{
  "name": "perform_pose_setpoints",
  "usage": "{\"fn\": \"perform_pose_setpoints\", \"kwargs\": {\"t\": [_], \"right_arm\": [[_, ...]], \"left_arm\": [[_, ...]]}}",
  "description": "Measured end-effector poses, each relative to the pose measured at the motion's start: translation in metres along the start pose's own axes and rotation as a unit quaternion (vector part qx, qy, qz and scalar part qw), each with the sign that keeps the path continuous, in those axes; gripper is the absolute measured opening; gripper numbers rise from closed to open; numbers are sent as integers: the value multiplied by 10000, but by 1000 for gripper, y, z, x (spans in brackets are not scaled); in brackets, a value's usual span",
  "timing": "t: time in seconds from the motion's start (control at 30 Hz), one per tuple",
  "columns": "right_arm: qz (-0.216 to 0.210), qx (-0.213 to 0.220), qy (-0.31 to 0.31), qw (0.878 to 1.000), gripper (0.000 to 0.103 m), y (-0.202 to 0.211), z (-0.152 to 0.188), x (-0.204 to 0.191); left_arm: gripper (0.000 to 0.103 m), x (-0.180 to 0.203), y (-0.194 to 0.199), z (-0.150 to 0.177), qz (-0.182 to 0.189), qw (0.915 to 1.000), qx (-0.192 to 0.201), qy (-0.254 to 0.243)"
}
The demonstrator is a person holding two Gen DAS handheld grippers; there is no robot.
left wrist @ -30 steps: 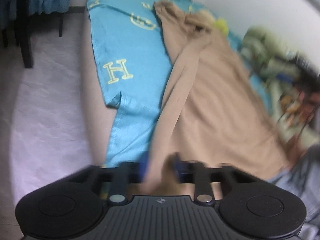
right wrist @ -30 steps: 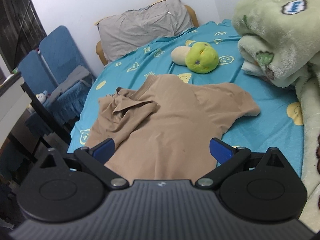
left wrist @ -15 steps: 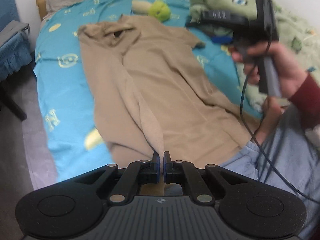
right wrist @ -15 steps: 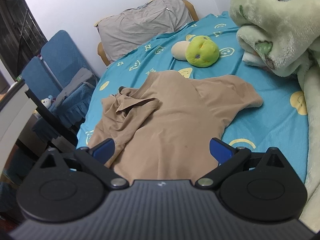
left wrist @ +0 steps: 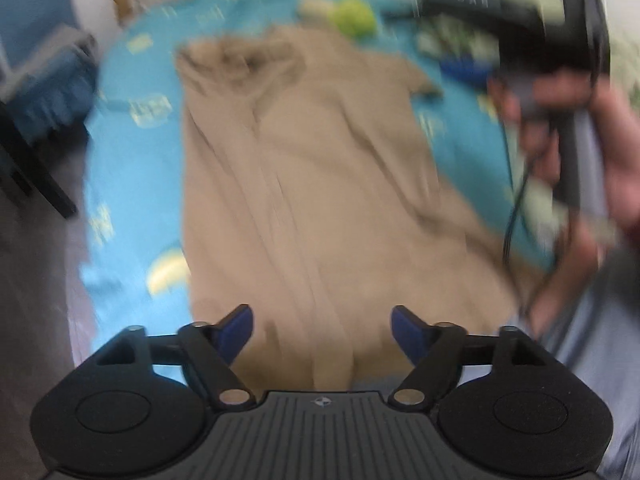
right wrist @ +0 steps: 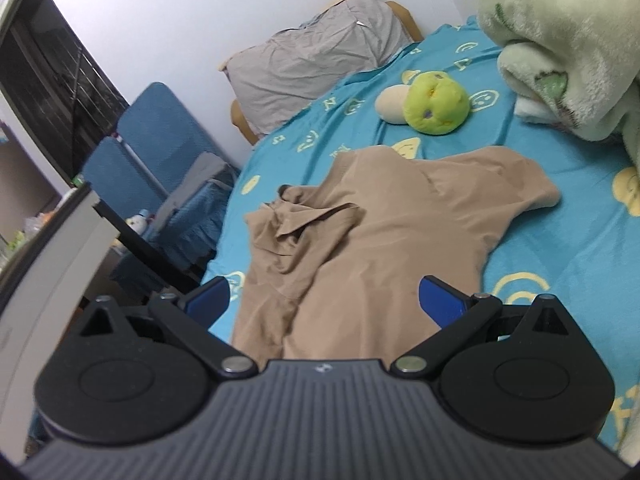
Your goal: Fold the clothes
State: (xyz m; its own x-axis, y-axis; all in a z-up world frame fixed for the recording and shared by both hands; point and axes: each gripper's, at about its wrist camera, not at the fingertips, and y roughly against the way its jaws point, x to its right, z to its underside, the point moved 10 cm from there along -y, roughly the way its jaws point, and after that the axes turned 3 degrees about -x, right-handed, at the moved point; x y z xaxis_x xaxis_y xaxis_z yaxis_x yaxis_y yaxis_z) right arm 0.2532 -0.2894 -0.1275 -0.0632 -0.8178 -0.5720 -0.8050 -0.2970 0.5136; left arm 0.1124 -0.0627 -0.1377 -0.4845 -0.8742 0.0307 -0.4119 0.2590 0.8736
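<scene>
A tan T-shirt [left wrist: 312, 184] lies lengthwise on the blue bed sheet [left wrist: 132, 168], its left side folded over with a bunched sleeve at the far end. My left gripper [left wrist: 322, 326] is open and empty above the shirt's near hem; this view is blurred. In the right wrist view the same shirt [right wrist: 372, 232] lies ahead, one sleeve spread to the right. My right gripper [right wrist: 324, 300] is open and empty above the shirt's near part. It also shows in the left wrist view [left wrist: 560, 40], held in a hand at the upper right.
A green plush toy [right wrist: 436, 104] and a grey pillow [right wrist: 316, 52] lie at the bed's head. A green fleece blanket [right wrist: 568, 40] is piled on the right. Blue chairs [right wrist: 152, 152] and a white desk edge [right wrist: 44, 240] stand left of the bed.
My left gripper was shut on the shirt's edge half a second ago; it has opened and let the cloth drop flat. The right gripper stayed open and drifted slightly.
</scene>
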Motion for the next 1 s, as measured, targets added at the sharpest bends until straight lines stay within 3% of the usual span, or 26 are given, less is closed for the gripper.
{"fn": "perform_pose_setpoints", "kwargs": {"t": [0.13, 0.33, 0.47, 0.6, 0.7, 0.87, 0.9, 1.0], "right_arm": [[-209, 111, -3, 9997, 102, 2, -3, -6], [-280, 365, 114, 9989, 101, 8, -8, -9], [-326, 449, 299, 9980, 101, 2, -8, -14], [-370, 517, 580, 9963, 101, -20, -12, -27], [-323, 467, 827, 9950, 100, -61, -27, -38], [-139, 323, 1200, 9922, 100, -137, -52, -48], [-93, 268, 1364, 9902, 98, -154, -54, -51], [128, -12, 1912, 9815, 77, -199, -49, -59]], "left_arm": [[87, -1, 19, -57, -144, 9934, 1115, 224], [87, -13, -9, -119, -477, 9763, 1992, 694], [87, -32, -41, -114, -501, 9681, 2124, 1229], [87, -52, -53, -98, -848, 9658, 2126, 1218], [87, -66, -57, -97, -816, 9653, 2127, 1273], [87, -99, -64, -101, -1030, 9578, 2286, 1409], [87, -105, -66, -102, -1043, 9566, 2308, 1444], [87, -123, -80, -99, -883, 9538, 2273, 1757]]}}
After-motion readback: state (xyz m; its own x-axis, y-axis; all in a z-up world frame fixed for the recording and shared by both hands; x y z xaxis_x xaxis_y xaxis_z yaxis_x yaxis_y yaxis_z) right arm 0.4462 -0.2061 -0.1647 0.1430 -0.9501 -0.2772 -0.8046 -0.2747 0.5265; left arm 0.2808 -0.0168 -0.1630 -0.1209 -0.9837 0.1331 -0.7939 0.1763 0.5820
